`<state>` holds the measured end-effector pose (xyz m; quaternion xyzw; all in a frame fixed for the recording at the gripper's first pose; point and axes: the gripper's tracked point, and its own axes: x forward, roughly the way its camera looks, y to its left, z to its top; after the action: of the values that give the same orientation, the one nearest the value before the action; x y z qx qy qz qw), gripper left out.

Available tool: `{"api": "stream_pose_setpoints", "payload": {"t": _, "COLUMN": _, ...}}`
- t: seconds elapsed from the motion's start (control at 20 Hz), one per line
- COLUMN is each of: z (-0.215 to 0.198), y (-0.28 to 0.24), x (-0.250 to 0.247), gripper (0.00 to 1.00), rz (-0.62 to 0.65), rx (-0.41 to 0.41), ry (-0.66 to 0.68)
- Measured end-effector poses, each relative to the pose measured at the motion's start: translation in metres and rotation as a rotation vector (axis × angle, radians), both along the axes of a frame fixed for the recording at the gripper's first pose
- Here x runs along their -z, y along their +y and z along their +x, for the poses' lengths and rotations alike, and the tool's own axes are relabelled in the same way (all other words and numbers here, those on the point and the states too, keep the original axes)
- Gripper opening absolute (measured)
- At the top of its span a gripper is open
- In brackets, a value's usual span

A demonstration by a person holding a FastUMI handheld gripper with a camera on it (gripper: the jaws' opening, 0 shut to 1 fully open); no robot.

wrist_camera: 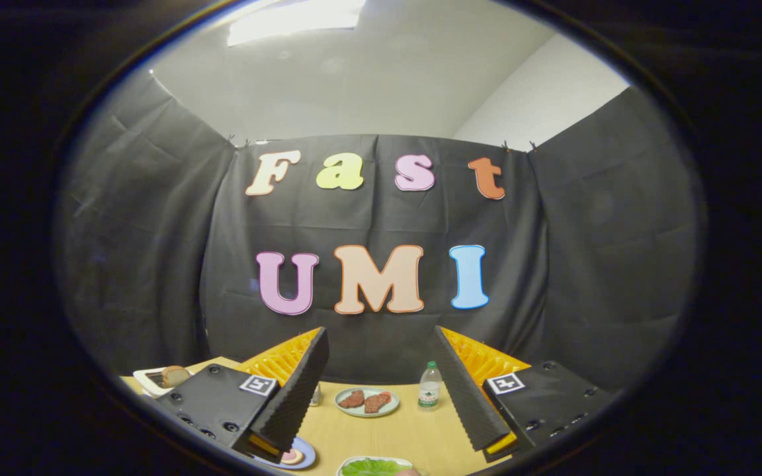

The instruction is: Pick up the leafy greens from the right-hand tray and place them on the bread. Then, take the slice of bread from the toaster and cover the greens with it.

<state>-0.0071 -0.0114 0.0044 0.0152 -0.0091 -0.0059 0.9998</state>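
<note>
The black cloth wall point(381, 277) is seen behind everything, and a pale ceiling point(354, 79) above it. Below it a wooden table point(381, 433) is laid out, partly hidden by the two fingers of the gripper point(381, 383).

On the far left of the table, beyond the left finger, a white toaster point(156, 380) is found with a slice of bread point(173, 375) standing in it (only its top part is seen). Between the fingers, in the middle of the table, a pale plate point(367, 401) with two brown meat pieces point(363, 400) is placed, and just beside it, to the right, a small clear bottle point(428, 387) is standing upright. A small shaker-like thing point(315, 395) is half hidden behind the left finger. Under the tip of the left finger, a bluish plate point(296, 456) is partly covered. Nearest, a white tray point(374, 466) with the leafy greens point(371, 468) is seen just under the space between the fingers.

The gripper is held above the table with its fingers spread wide; nothing is held or touched by them.
</note>
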Motion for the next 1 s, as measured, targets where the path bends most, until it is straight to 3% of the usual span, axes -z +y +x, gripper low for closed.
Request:
{"api": "stream_pose_setpoints", "payload": {"t": 0.35, "z": 0.002, "y": 0.001, "x": 0.009, "gripper": 0.99, "rz": -0.015, "rx": -0.034, "ry": 0.024}}
{"api": "stream_pose_setpoints", "payload": {"t": 1.0, "z": 0.023, "y": -0.02, "x": 0.045, "gripper": 0.99, "rz": -0.09, "rx": -0.221, "ry": 0.118}}
